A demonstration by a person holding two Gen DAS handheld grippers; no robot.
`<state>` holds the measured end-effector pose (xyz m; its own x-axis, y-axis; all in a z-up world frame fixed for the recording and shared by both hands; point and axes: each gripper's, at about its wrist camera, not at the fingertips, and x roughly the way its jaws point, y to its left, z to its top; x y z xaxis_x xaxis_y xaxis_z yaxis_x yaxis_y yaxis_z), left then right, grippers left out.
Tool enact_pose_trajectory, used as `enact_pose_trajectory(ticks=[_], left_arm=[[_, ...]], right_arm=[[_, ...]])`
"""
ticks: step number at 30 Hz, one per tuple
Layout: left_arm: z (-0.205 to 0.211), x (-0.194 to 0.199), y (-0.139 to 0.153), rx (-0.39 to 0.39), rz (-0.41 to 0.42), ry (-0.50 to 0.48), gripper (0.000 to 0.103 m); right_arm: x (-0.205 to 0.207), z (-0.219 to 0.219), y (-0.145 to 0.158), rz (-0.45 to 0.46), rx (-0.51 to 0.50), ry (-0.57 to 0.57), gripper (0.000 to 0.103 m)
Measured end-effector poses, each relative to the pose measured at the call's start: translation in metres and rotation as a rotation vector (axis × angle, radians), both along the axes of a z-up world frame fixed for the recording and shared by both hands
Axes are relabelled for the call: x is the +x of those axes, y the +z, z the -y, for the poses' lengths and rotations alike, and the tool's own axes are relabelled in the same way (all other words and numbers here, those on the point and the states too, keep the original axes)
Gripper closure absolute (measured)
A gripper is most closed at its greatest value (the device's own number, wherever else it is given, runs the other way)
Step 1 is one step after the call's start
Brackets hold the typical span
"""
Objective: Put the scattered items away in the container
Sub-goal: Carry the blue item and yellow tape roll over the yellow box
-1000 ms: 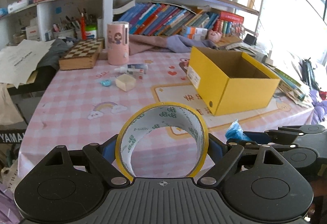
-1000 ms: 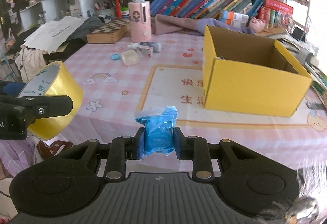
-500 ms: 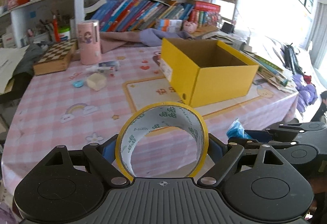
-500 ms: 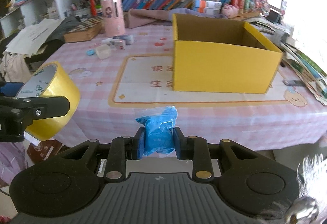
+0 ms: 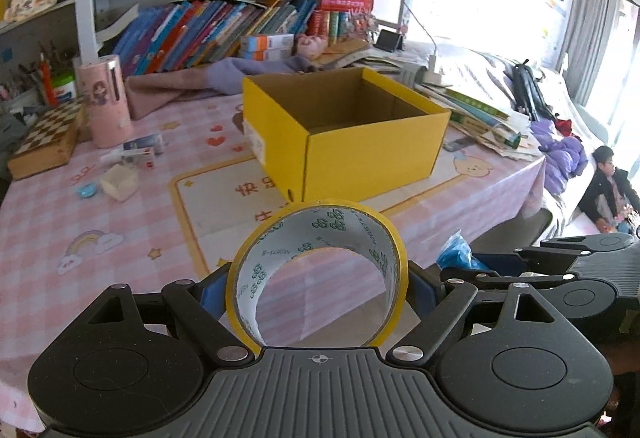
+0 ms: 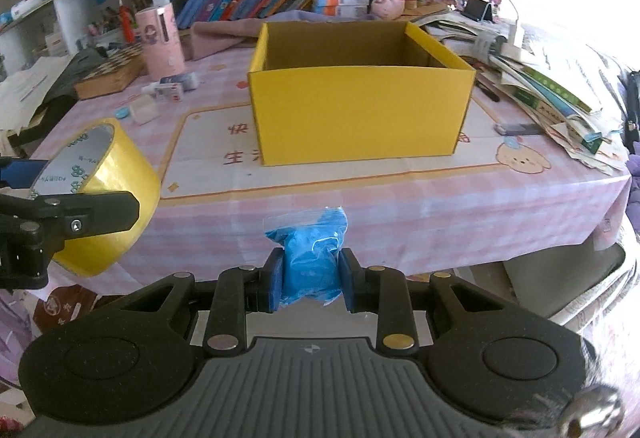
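Note:
My left gripper is shut on a yellow tape roll, held in front of the table's near edge. The roll also shows in the right wrist view. My right gripper is shut on a small blue plastic bag, also off the near edge; the bag shows at the right of the left wrist view. The open yellow cardboard box stands on the pink checked tablecloth, ahead of both grippers; its inside looks empty. A white block, a blue cap and a small tube pack lie at the table's left.
A pink cylinder and a chessboard box stand at back left. A purple cloth lies behind the yellow box before bookshelves. Stacked books and papers crowd the table's right side. A child sits at far right.
Both grippers have drawn back from the table and swung right, holding their loads. The yellow box now sits nearer the centre of both views.

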<state>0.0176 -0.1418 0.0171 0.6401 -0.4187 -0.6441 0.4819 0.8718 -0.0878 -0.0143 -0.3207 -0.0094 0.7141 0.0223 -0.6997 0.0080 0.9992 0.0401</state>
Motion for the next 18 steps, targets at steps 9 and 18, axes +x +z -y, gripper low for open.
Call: enact_pose_trajectory(ticks=[9,18], left_arm=[[0.015,0.005,0.002,-0.003,0.003,-0.025,0.016],[0.029,0.012,0.003,-0.002,0.006,-0.058,0.016]], right_arm=[[0.002,0.013,0.003,0.004,-0.007,-0.016,0.076],[0.005,0.025,0.004,0.006,-0.006,-0.038,0.076]])
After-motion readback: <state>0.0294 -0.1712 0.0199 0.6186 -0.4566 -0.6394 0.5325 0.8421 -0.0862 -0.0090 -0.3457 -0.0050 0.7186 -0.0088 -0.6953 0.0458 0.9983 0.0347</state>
